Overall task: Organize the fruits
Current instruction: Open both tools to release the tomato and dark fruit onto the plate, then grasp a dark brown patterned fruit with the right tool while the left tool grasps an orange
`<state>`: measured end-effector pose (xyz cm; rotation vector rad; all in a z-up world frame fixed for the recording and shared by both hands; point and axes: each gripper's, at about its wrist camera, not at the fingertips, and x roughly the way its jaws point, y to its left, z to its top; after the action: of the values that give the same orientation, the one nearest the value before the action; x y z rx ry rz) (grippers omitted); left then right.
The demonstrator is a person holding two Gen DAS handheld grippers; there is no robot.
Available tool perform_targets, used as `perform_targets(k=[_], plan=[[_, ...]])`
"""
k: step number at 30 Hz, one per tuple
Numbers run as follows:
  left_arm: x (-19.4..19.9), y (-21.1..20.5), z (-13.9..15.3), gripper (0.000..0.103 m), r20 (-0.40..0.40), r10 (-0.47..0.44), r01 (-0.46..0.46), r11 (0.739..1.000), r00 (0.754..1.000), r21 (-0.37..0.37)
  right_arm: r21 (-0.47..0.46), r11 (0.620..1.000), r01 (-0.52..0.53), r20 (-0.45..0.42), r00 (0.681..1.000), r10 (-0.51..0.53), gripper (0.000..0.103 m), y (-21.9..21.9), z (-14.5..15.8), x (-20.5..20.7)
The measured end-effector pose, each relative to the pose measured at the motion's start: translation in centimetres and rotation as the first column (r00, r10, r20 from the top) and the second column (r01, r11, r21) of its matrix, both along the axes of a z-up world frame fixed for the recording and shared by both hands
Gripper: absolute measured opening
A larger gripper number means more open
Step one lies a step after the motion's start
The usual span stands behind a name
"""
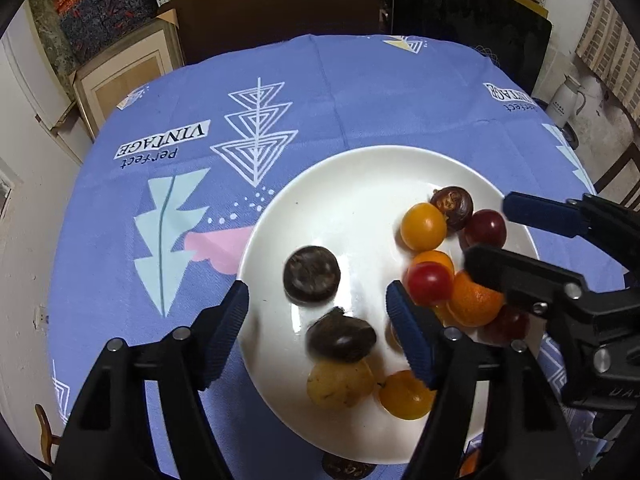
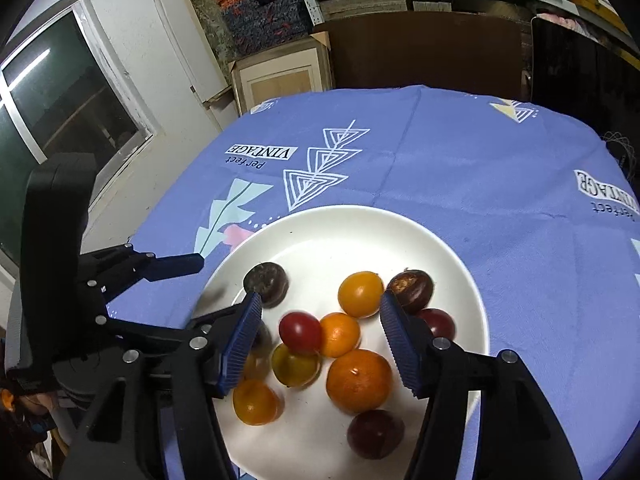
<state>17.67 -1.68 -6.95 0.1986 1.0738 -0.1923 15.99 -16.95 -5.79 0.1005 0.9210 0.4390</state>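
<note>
A white plate on a blue tablecloth holds several small fruits: yellow and red cherry tomatoes, an orange mandarin, and dark brown chestnuts. My left gripper is open above the plate's left part, with a blurred dark chestnut between its fingers, not clamped. My right gripper is open over the plate, straddling a red tomato, an orange tomato and the mandarin. It also shows in the left wrist view at the right.
The round table's blue cloth extends beyond the plate. A dark chair back and dark panel stand behind the table. A chestnut lies off the plate at the near edge. A white kettle sits far right.
</note>
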Motion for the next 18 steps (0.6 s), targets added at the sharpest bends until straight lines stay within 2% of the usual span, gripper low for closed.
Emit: perform_targets(k=[6, 11, 14, 18], plan=[[-0.6, 1.4, 1.6, 0.069, 0.029, 0.034, -0.034, 0.999, 0.999, -0.015, -0.015, 0.999, 0.03, 0.034, 0.999, -0.029, 0.062, -2.7, 1.6, -2.1], [-2.4, 2.3, 2.7, 0.071, 0.052, 0.036, -0.035, 0.999, 0.998, -0.022, -0.007, 0.998, 0.06, 0.03, 0.998, -0.06, 0.064, -5.7, 2.0, -5.9], [-3.8, 2.6, 2.7, 0.071, 0.047, 0.034, -0.033, 0.999, 0.998, -0.025, -0.021, 0.998, 0.062, -0.005, 0.998, -0.062, 0.064, -7.2, 0.8, -9.4], [-6.4, 2.2, 2.0, 0.071, 0.02, 0.011, -0.01, 1.0, 1.0, -0.03, -0.047, 0.998, 0.044, -0.097, 0.994, -0.049, 0.064, -7.9, -2.3, -13.8]])
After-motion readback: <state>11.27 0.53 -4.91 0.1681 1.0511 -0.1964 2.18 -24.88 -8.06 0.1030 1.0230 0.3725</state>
